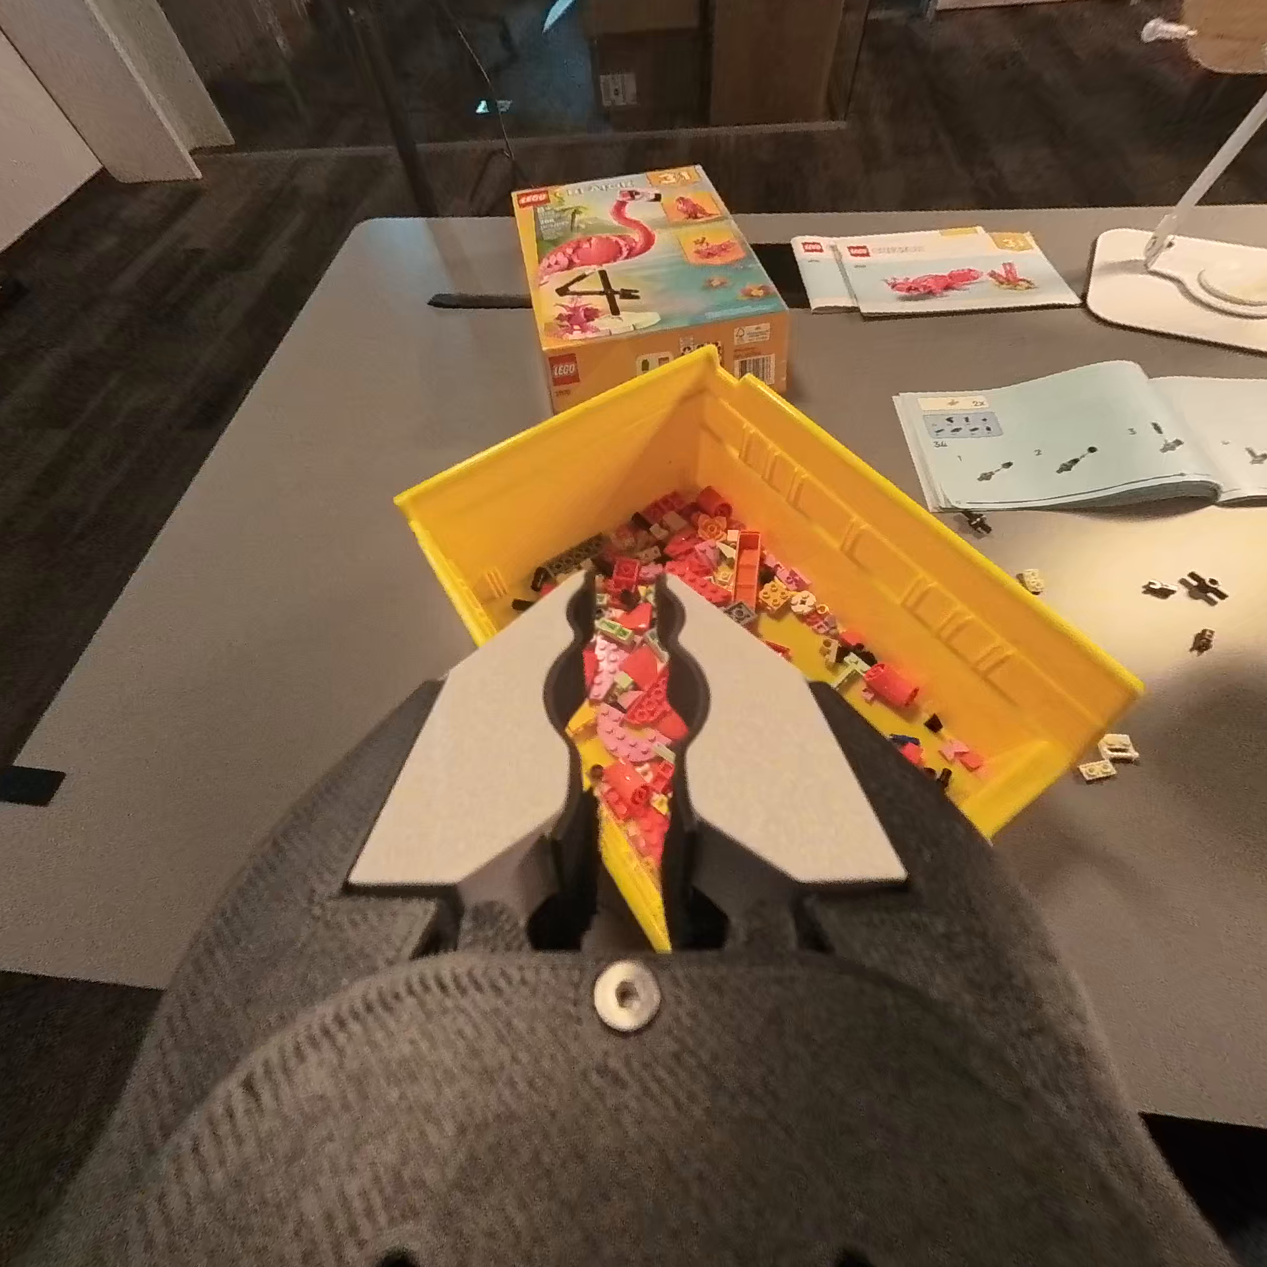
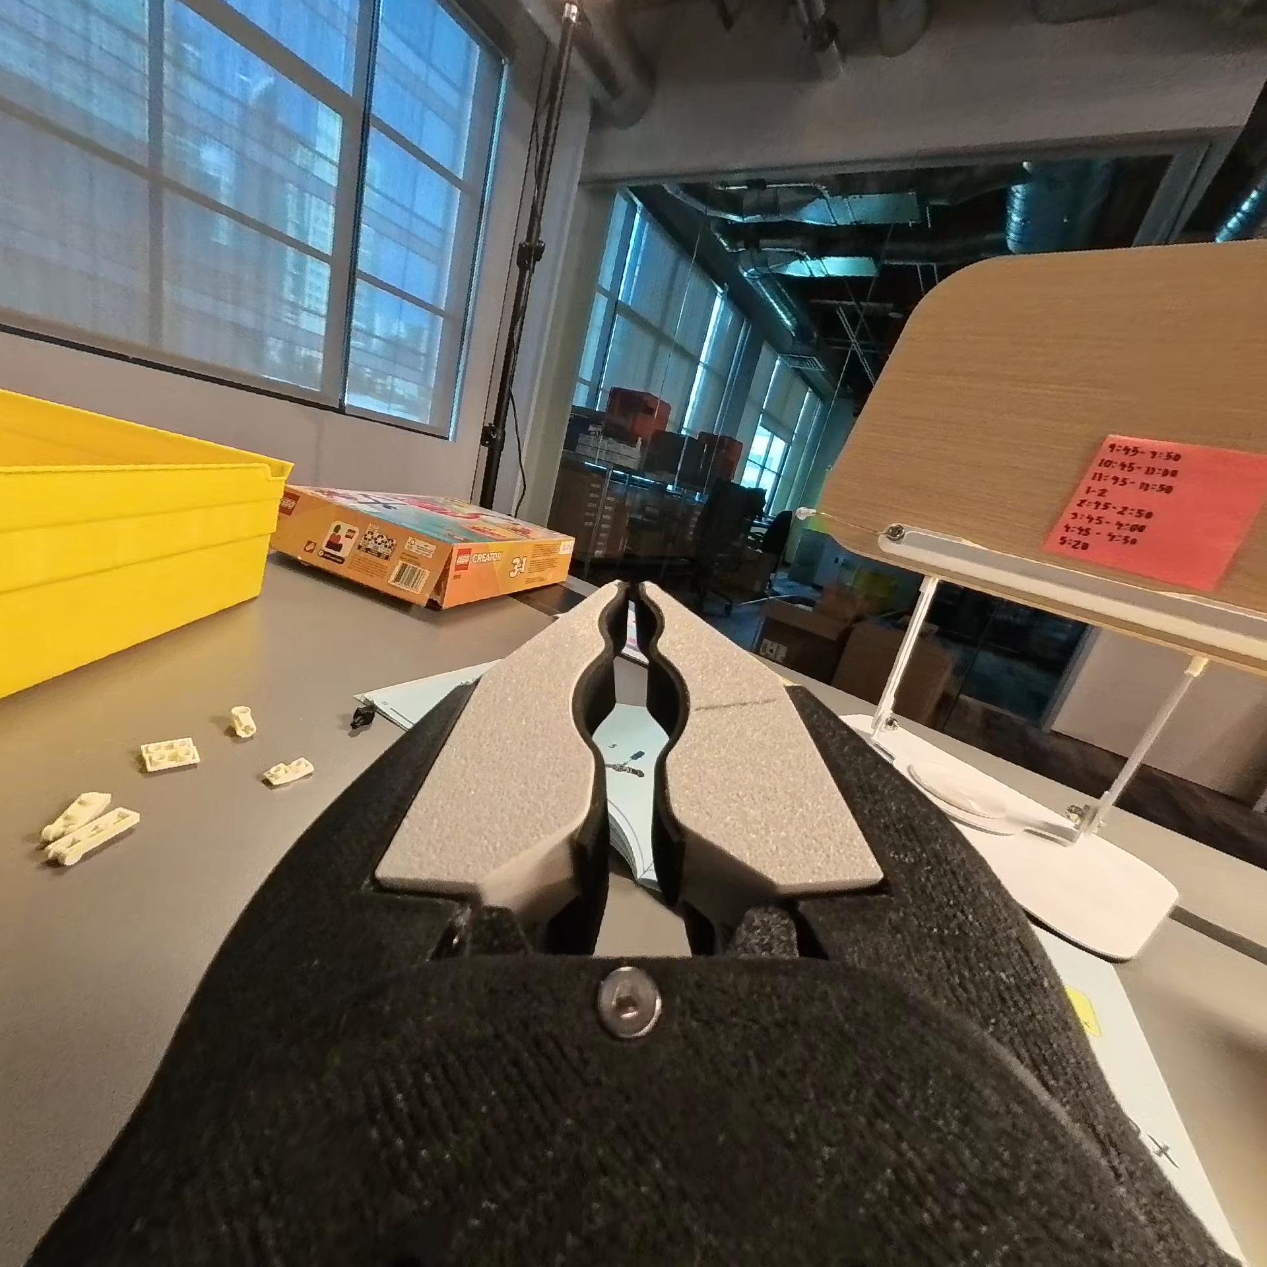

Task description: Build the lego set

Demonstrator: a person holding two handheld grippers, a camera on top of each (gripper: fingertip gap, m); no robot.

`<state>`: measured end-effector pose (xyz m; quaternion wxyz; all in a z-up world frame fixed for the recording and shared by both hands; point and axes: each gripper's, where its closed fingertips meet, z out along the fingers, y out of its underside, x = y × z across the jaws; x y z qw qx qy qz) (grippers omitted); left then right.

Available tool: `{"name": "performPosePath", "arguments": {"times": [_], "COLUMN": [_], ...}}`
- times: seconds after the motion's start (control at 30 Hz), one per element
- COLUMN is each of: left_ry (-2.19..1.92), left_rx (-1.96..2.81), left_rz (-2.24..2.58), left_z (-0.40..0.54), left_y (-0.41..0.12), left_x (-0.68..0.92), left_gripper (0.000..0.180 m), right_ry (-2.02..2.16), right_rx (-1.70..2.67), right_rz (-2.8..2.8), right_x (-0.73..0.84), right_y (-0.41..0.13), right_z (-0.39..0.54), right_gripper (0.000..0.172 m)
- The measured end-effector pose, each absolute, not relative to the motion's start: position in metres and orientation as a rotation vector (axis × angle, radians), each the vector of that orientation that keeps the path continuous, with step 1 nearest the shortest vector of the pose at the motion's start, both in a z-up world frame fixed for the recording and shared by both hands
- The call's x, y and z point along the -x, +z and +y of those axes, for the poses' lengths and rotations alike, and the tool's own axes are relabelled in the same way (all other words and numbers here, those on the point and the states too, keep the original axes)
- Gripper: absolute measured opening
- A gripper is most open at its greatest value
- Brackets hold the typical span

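Observation:
My left gripper [image 1: 627,579] reaches into a yellow bin [image 1: 891,493]. The bin's near wall [image 1: 637,891] runs between the fingers and fills the gap, so the gripper is shut on it. Its tips hang over a heap of red, pink and orange bricks [image 1: 692,569] in the bin. My right gripper [image 2: 632,584] is shut with nothing in it. It is held above the grey table [image 2: 274,651], over an open pale-blue instruction booklet [image 2: 634,747]. The bin shows at the left edge of the right wrist view [image 2: 123,548].
An orange toy box [image 1: 637,274] lies beyond the bin. Two booklets [image 1: 946,271] and an open one [image 1: 1069,439] lie to the right. Small pale pieces [image 2: 171,754] and dark pieces [image 1: 1203,589] are scattered on the table. A wooden board on a white stand [image 2: 1028,425] stands at the right.

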<state>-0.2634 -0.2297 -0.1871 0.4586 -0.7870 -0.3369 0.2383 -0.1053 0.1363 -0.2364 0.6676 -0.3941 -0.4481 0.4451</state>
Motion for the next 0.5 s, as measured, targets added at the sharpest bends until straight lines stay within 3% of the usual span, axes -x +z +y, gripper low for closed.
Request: {"name": "performPosePath", "arguments": {"times": [0.5], "left_ry": [0.319], "left_rx": [1.933], "left_rz": [-0.532], "left_z": [-0.137], "left_y": [-0.221], "left_x": [0.208], "left_gripper": [0.021], "right_ry": [0.918], "right_rx": [0.875], "right_rz": [-1.007], "right_x": [0.103], "right_y": [-0.236], "right_z": [0.142], "right_gripper": [0.0]}}
